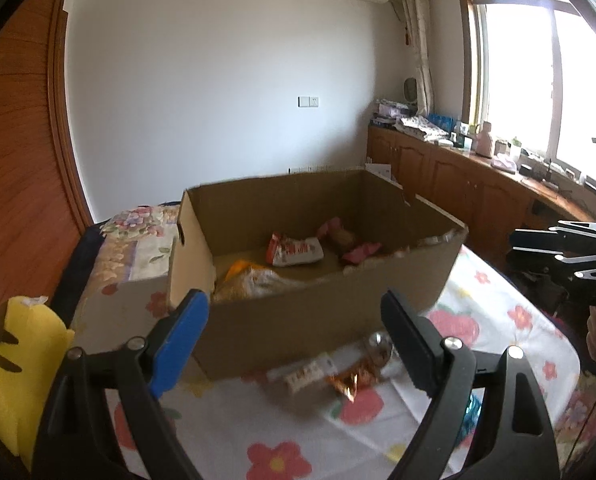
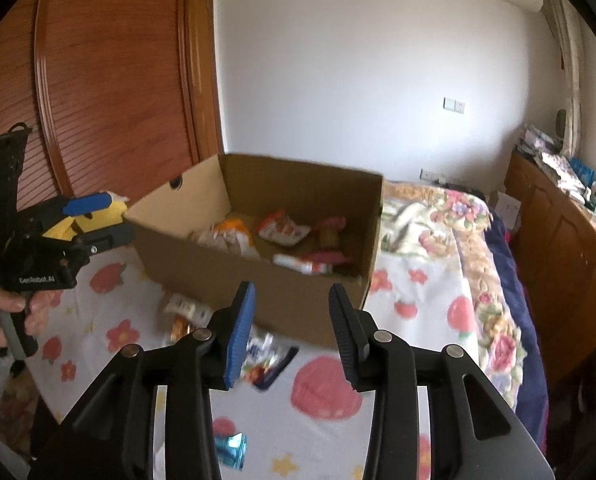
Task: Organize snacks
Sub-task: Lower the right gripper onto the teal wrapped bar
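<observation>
In the left wrist view, the left gripper [image 1: 293, 340] has its fingers spread wide, and nothing is between them. A big open brown cardboard box [image 1: 318, 308] sits on the bed with the white flowery sheet [image 1: 257, 420]. Inside the box lie a red and white snack bag [image 1: 295, 250], a pink wrapped snack [image 1: 348, 240] at 2 o'clock from it, and a pale crinkly bag with orange on it [image 1: 253, 278] at 8 o'clock. On the sheet, right next to the box's front wall, lie a white snack packet [image 1: 310, 372] and a shiny orange wrapper [image 1: 348, 380]. A yellow soft toy [image 1: 13, 364] sits at 9 o'clock. The right gripper [image 1: 538, 246] shows at 3 o'clock, but its fingers are too small to judge here.

In the right wrist view, the right gripper [image 2: 291, 336] has its fingers partly apart, holding nothing. The box [image 2: 257, 288] is just beyond them. A white and dark snack packet [image 2: 267, 360] lies on the sheet beside the blue finger. A shiny blue wrapper [image 2: 227, 450] lies at 6 o'clock.
</observation>
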Demonstrator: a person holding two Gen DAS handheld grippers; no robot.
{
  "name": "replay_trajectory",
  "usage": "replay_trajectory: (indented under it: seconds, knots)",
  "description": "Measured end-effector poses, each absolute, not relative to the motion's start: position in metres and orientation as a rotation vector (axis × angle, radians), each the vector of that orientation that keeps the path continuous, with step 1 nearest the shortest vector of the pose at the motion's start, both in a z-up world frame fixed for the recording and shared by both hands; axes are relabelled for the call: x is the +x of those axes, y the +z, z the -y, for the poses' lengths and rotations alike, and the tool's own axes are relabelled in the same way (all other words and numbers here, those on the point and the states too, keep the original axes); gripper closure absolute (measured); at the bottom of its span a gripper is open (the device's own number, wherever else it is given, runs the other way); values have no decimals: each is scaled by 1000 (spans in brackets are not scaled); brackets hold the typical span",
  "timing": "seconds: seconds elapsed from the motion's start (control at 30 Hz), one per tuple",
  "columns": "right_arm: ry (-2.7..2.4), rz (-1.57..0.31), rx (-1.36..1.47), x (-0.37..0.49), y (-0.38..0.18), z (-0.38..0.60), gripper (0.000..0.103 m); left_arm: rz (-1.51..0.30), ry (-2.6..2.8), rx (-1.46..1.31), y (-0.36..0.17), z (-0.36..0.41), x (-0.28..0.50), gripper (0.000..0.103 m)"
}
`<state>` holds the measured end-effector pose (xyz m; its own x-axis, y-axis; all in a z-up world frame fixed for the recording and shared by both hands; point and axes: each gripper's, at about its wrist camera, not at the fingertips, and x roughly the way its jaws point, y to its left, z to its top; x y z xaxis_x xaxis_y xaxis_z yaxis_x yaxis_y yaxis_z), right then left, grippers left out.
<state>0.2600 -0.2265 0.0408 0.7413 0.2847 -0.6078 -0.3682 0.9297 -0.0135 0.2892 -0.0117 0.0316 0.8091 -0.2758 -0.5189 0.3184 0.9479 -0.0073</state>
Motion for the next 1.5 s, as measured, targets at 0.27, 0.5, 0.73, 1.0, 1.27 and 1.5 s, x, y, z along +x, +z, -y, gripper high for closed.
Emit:
replay_trajectory:
  seconds: [0.27, 0.5, 0.73, 1.0, 1.27, 1.5]
  knots:
    - [347, -712, -114, 238, 3, 232, 63, -597, -311, 88, -9, 8, 266, 15]
    - [378, -758, -98, 227, -27, 226, 63, -638, -303, 91, -43, 8, 253, 15]
    - [405, -814, -69, 226, -56, 217, 62, -664, -307, 70, -52, 6, 249, 15]
    - [450, -883, -53, 230, -79, 200, 62, -648, -280, 68, -50, 2, 249, 14]
    - [489, -917, -71, 229, -83, 189, 62, -618, -256, 103, -48, 7, 244, 14]
    - [471, -923, -80, 221, -81, 191, 60, -600, -244, 100, -46, 6, 241, 14]
